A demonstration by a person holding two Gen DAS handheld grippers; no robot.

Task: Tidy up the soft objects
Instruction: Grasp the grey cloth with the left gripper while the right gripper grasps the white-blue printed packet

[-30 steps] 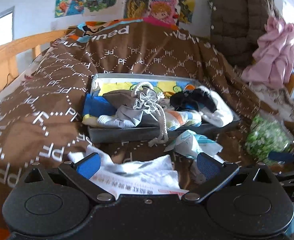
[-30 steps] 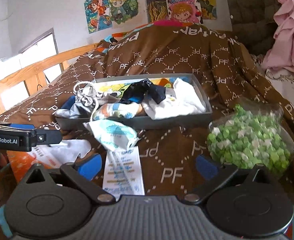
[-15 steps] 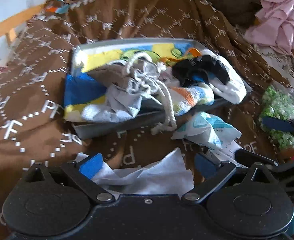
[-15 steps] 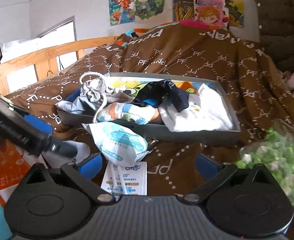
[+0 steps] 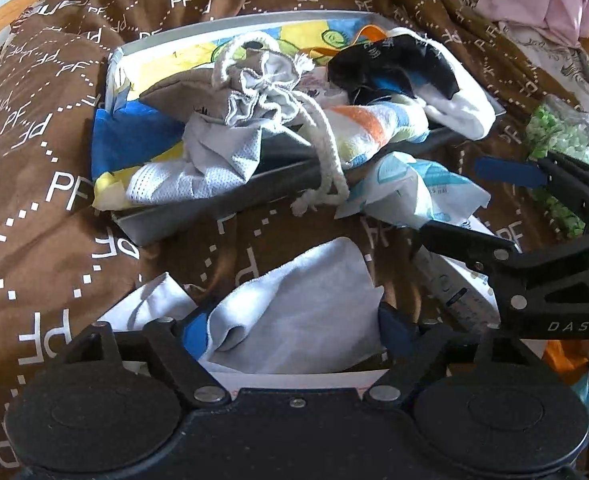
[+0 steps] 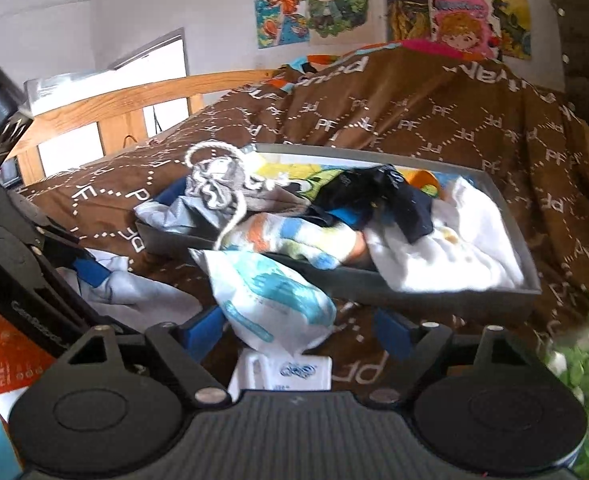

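The limp, light white cloth (image 5: pixel 294 304) between the left hand-held gripper's (image 5: pixel 292 330) open fingers should bunch easily if pinched mid-fold; the right hand-held gripper (image 6: pixel 300 330) gapes around the printed pouch (image 6: pixel 270 300).

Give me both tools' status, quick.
Left tool: open, straddling the white cloth, no grip yet.
Right tool: open, around the white packet.

"pf" is printed over and over in white on the brown blanket (image 5: pixel 46 128), also seen on the blanket in the right wrist view (image 6: pixel 474 120). "das" is read on the black body of the right gripper (image 5: pixel 506 208). writing on the black cloth (image 5: pixel 390 68) and the white packet (image 6: pixel 270 304) cannot be made out.
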